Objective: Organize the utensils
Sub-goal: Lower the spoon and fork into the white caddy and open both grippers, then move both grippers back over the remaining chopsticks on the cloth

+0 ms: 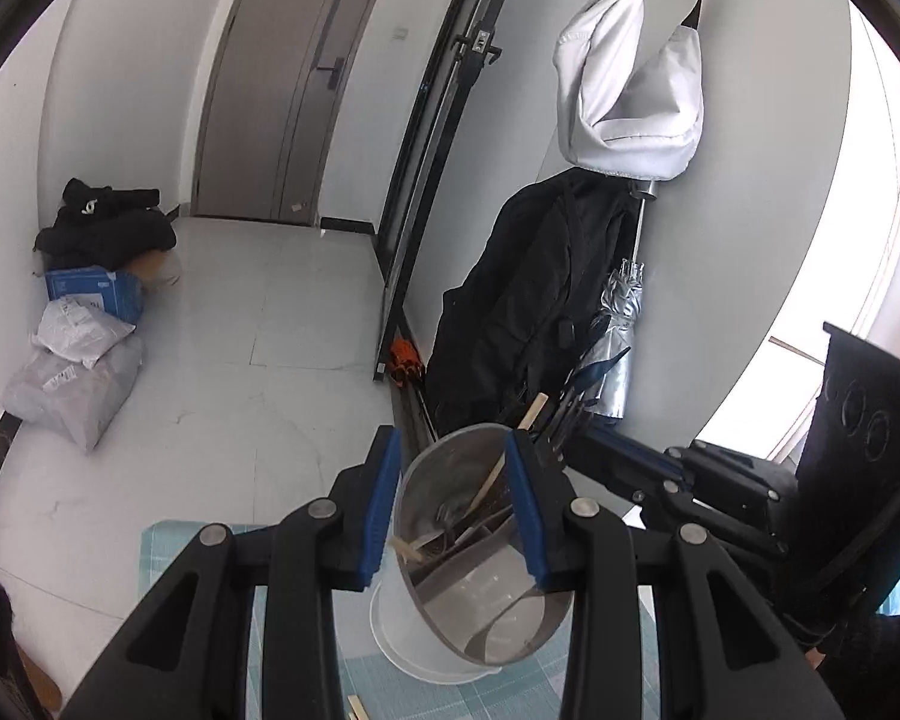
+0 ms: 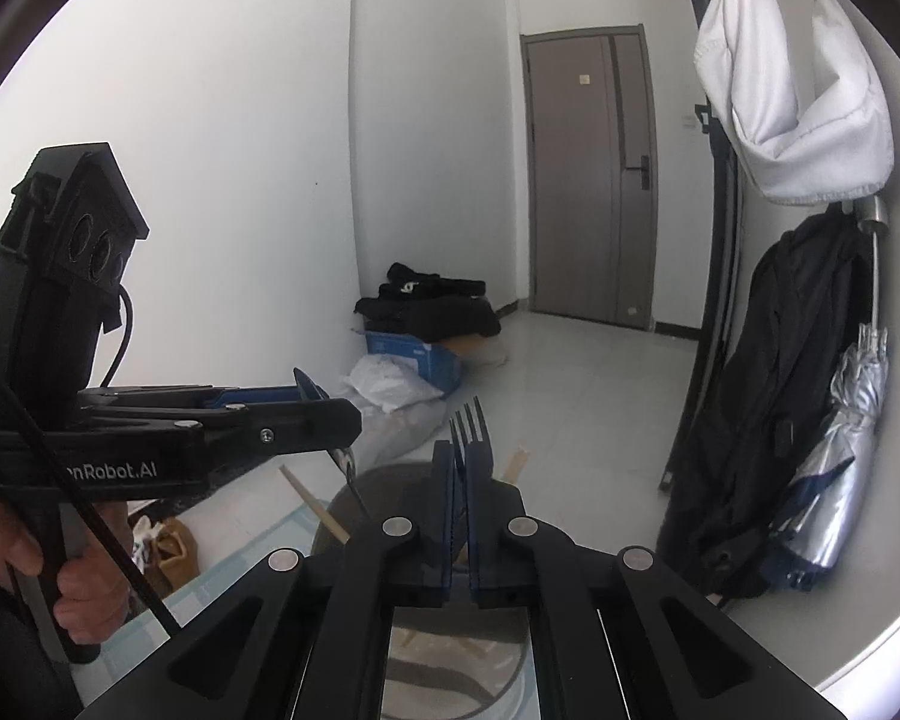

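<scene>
A steel utensil cup (image 1: pixel 480 624) with a white outer wall sits between the fingers of my left gripper (image 1: pixel 455 438). The left pad lies against its outer wall and the right pad stands over its mouth. Wooden chopsticks (image 1: pixel 489 480) and metal utensils lie inside. My right gripper (image 2: pixel 463 450) is shut on a black fork (image 2: pixel 468 420), tines up, just above the cup (image 2: pixel 390 480). In the left wrist view the right gripper (image 1: pixel 561 426) reaches in from the right to the cup's far rim. In the right wrist view the left gripper (image 2: pixel 330 402) sits at the cup's left rim.
A teal mat (image 1: pixel 174 546) lies under the cup, with a loose chopstick (image 1: pixel 357 708) on it. A person's hand (image 2: pixel 84 588) holds the left gripper's handle. Parcels and a blue box (image 1: pixel 90 288) lie on the floor. A black coat (image 1: pixel 528 300) and a silver umbrella (image 1: pixel 618 330) hang at the right wall.
</scene>
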{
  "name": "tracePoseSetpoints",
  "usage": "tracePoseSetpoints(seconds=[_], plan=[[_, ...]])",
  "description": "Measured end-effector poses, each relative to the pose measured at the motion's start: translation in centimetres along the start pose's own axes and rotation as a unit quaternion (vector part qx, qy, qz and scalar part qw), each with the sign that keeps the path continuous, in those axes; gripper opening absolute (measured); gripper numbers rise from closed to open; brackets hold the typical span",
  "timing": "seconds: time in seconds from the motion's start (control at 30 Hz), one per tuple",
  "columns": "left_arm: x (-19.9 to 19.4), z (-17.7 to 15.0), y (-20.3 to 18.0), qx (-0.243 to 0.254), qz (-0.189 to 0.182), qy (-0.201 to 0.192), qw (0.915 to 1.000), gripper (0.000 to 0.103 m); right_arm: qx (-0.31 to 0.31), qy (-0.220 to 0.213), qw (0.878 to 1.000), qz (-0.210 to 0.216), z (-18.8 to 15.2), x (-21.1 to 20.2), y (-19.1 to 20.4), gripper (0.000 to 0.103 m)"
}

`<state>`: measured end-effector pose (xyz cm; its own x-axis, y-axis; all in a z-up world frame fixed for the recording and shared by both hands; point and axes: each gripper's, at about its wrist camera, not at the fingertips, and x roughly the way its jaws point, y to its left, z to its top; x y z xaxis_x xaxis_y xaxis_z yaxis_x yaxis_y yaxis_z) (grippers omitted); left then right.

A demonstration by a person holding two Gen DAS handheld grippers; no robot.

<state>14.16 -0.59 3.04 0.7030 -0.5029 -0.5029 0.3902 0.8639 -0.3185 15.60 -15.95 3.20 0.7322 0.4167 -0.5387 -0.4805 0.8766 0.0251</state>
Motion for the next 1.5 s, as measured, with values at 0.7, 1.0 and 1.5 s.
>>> tracePoseSetpoints(seconds=[0.7, 1.0, 1.5], plan=[[-9.5, -1.8, -4.2, -0.036, 0.120, -0.062, 0.9901, 0.082, 0.077, -0.043, 0.996, -0.013, 0.3, -12.3, 0.8, 0.065], [-13.2, -4.1, -4.5, -0.052, 0.172, -0.075, 0.9808, 0.086, 0.071, -0.056, 0.996, -0.010, -1.0, -16.2, 4.6, 0.088], [-15.2, -9.0, -3.8, -0.042, 0.238, -0.098, 0.9653, 0.097, 0.079, -0.031, 0.995, -0.049, -4.7, -16.8, 7.7, 0.094]])
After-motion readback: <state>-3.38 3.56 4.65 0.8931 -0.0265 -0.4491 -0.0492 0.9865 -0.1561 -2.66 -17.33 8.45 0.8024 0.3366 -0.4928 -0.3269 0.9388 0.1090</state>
